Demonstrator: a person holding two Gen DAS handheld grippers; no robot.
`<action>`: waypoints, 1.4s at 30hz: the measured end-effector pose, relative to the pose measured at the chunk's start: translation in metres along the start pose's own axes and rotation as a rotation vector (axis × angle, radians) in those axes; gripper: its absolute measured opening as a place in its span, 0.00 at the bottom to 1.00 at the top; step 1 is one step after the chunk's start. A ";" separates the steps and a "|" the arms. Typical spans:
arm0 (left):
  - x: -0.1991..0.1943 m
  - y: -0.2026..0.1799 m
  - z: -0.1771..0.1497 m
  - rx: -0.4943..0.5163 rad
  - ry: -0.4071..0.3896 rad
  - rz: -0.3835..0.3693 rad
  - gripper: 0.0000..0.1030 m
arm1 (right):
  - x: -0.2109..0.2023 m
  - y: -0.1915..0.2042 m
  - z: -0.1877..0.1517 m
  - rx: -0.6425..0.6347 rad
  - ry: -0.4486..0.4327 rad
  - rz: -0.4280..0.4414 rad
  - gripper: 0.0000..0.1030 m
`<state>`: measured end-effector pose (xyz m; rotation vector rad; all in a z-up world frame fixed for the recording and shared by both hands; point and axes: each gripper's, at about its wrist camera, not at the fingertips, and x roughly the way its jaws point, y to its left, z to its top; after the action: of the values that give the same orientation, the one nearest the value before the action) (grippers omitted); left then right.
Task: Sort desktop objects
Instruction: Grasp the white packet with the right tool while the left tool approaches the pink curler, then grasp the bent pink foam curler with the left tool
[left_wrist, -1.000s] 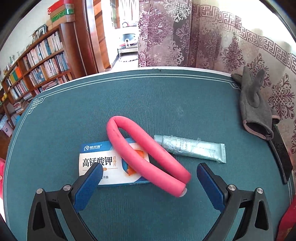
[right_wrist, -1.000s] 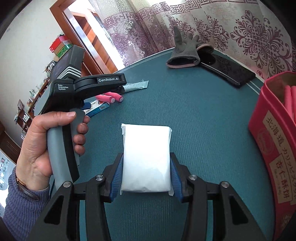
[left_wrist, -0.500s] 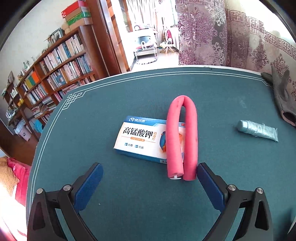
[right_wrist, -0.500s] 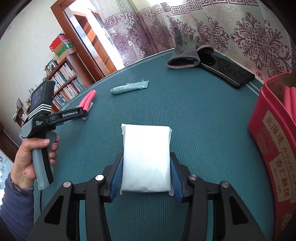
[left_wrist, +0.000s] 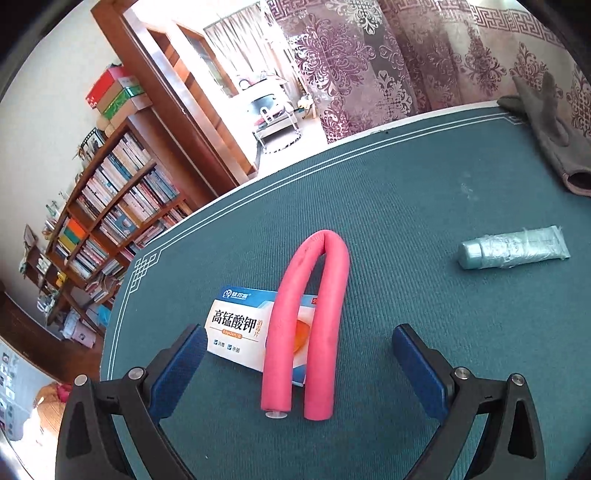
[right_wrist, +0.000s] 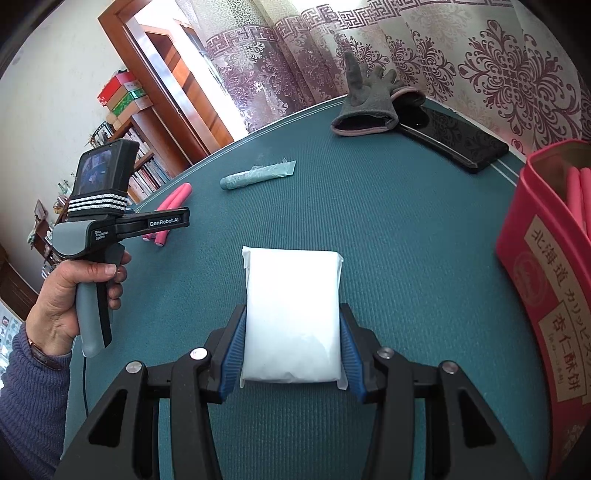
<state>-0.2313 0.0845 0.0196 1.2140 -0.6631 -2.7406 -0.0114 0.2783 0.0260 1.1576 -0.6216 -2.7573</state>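
Since the earlier frame, left gripper (left_wrist: 295, 363) had swung to straddle the pink foam roller (left_wrist: 314, 321) at lower centre — jaws closing, nothing gripped. Right gripper (right_wrist: 291, 347) clamped the white packet (right_wrist: 291, 314); sorting remained mostly undone — tube (left_wrist: 513, 248) and medicine box (left_wrist: 240, 325) unsorted.

Beyond the table stands a wooden bookcase (left_wrist: 110, 218) crammed with books, red and green boxes (left_wrist: 114, 94) stacked on its top; beside it an open wooden doorway (left_wrist: 192, 110) gives onto a sunlit room; patterned purple curtains (left_wrist: 406, 62) hang along the far side.
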 end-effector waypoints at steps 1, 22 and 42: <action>0.001 0.001 0.000 -0.010 -0.008 -0.008 0.83 | 0.000 0.000 0.000 0.001 0.000 0.000 0.50; -0.112 0.006 -0.074 -0.167 -0.020 -0.276 0.34 | -0.026 0.003 0.002 0.007 -0.089 -0.006 0.50; -0.204 -0.093 -0.100 -0.080 -0.052 -0.463 0.34 | -0.196 -0.051 -0.033 0.011 -0.320 -0.114 0.50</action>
<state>-0.0098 0.1804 0.0623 1.4351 -0.2979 -3.1371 0.1542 0.3600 0.1151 0.7795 -0.6163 -3.0696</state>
